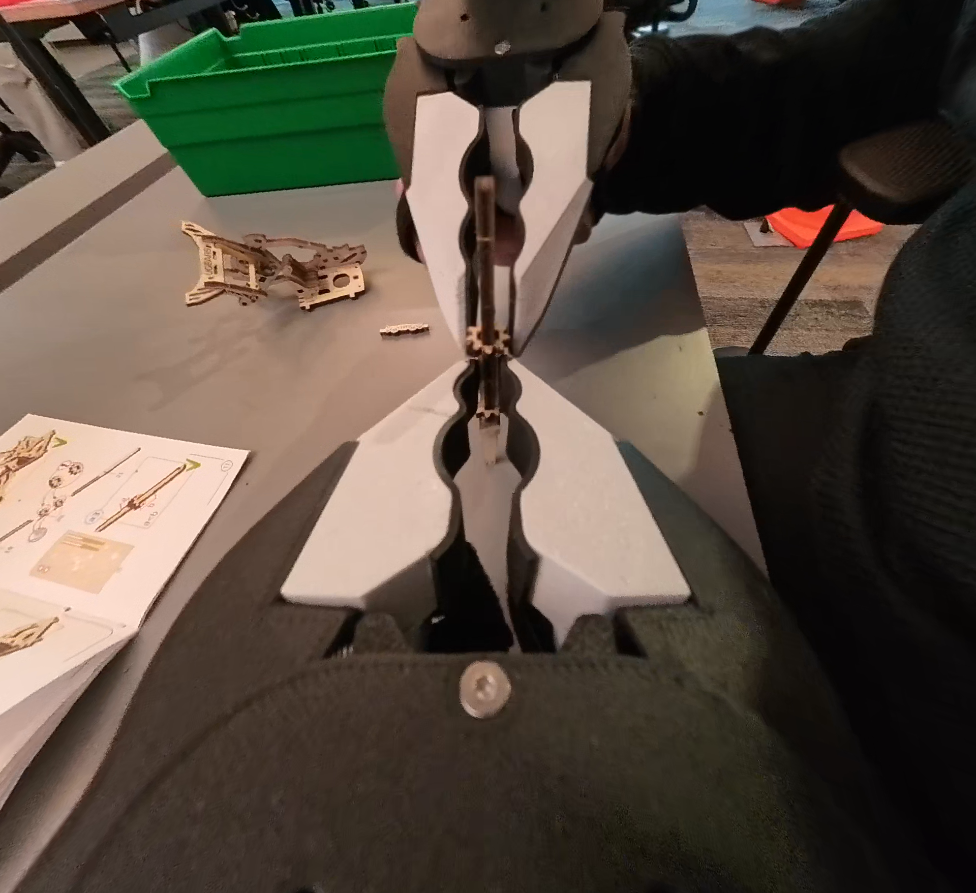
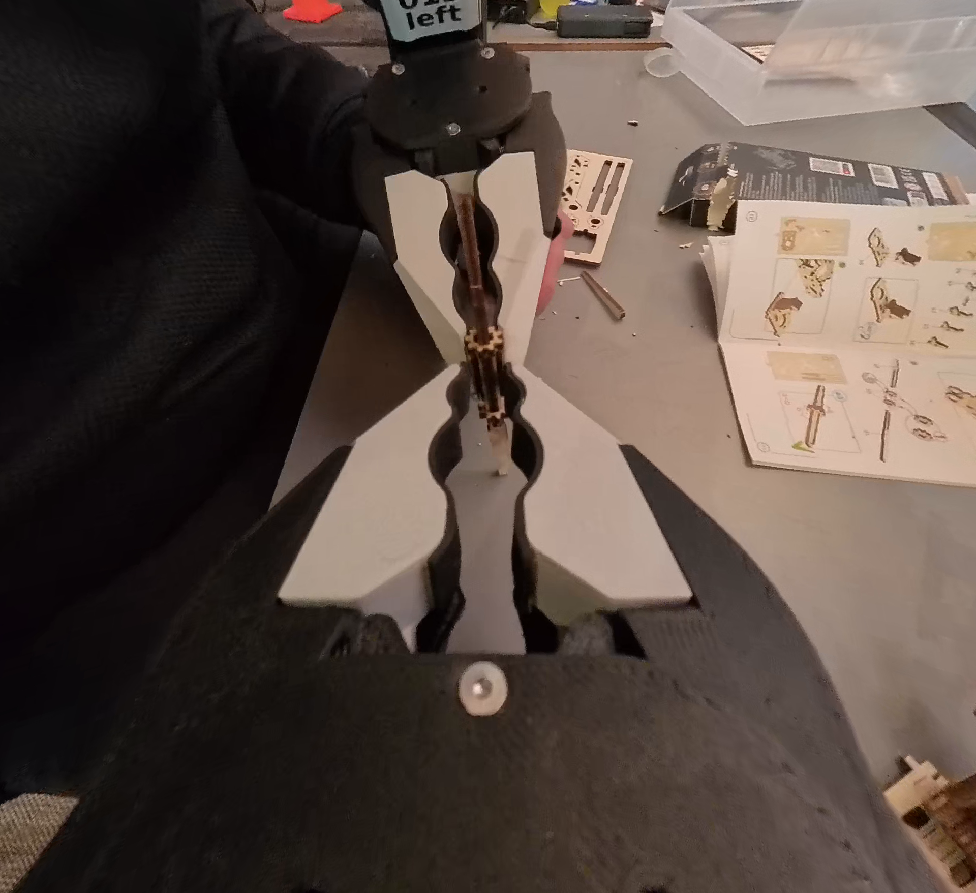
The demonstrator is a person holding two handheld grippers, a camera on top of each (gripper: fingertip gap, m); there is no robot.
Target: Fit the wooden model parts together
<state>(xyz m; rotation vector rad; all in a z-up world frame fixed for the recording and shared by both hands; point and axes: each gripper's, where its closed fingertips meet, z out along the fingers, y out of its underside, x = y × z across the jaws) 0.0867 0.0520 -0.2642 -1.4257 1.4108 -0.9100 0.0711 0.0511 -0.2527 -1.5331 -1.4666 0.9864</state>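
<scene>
A thin wooden axle [image 1: 485,260] with two small gear-like pieces on it runs straight between my two grippers, which meet tip to tip above the grey table [image 1: 264,392]. My left gripper [image 1: 488,368] is shut on one end of the axle. My right gripper [image 1: 488,346], held by a black-sleeved hand, is shut on the other end. One small gear [image 1: 488,339] sits right at the meeting fingertips, the other [image 1: 486,413] lies inside the left gripper. In the right wrist view the same axle [image 2: 472,260] spans the right gripper [image 2: 486,372] and the left gripper [image 2: 485,344].
A partly built wooden model [image 1: 274,268] and a small loose wooden piece [image 1: 404,329] lie in front of a green bin [image 1: 274,96]. An open instruction booklet [image 2: 845,339], a wooden part sheet [image 2: 597,202], a black box [image 2: 792,181], a short rod [image 2: 602,294] and a clear bin [image 2: 818,23] are also on the table. Left and right tips are no more than a few centimetres apart.
</scene>
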